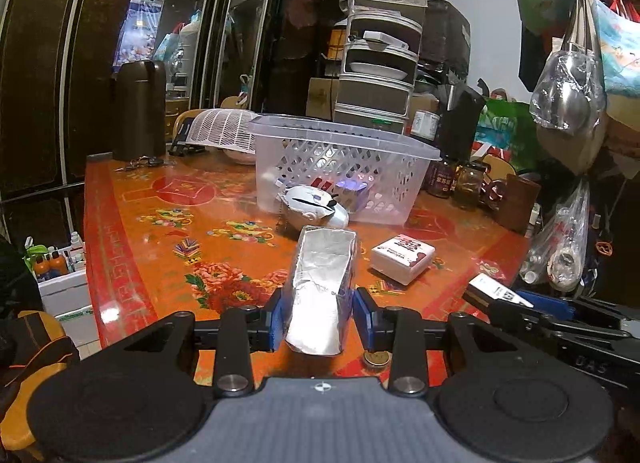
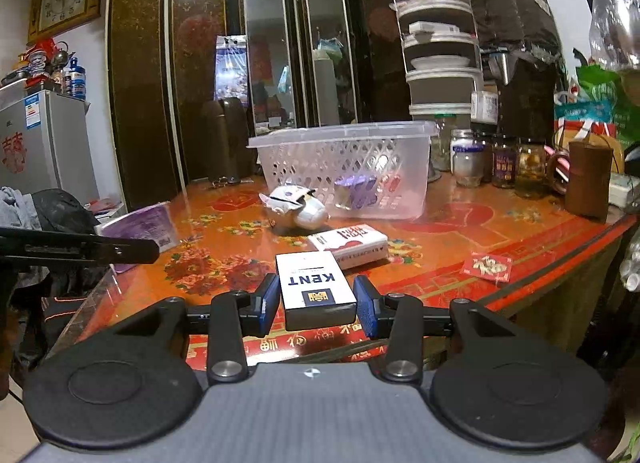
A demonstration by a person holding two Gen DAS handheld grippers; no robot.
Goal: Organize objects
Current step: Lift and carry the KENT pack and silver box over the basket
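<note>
My left gripper (image 1: 316, 319) is shut on a silver foil pack (image 1: 322, 287), held above the orange table (image 1: 160, 247). My right gripper (image 2: 316, 303) is shut on a white KENT cigarette box (image 2: 314, 287), held above the table's near edge. A clear plastic basket (image 1: 340, 167) stands at the back with a few small packs inside; it also shows in the right wrist view (image 2: 344, 167). A white crumpled pack (image 1: 316, 207) lies in front of it, also in the right wrist view (image 2: 296, 207). A white and red box (image 1: 402, 259) lies on the table, also in the right wrist view (image 2: 352, 245).
A brown thermos (image 1: 138, 111), keys (image 1: 140, 163) and a white lattice lid (image 1: 226, 129) are at the back left. Jars (image 2: 504, 161) and a brown mug (image 2: 588, 179) stand at the right. A red envelope (image 2: 488, 267) and a coin (image 1: 376, 358) lie near the front.
</note>
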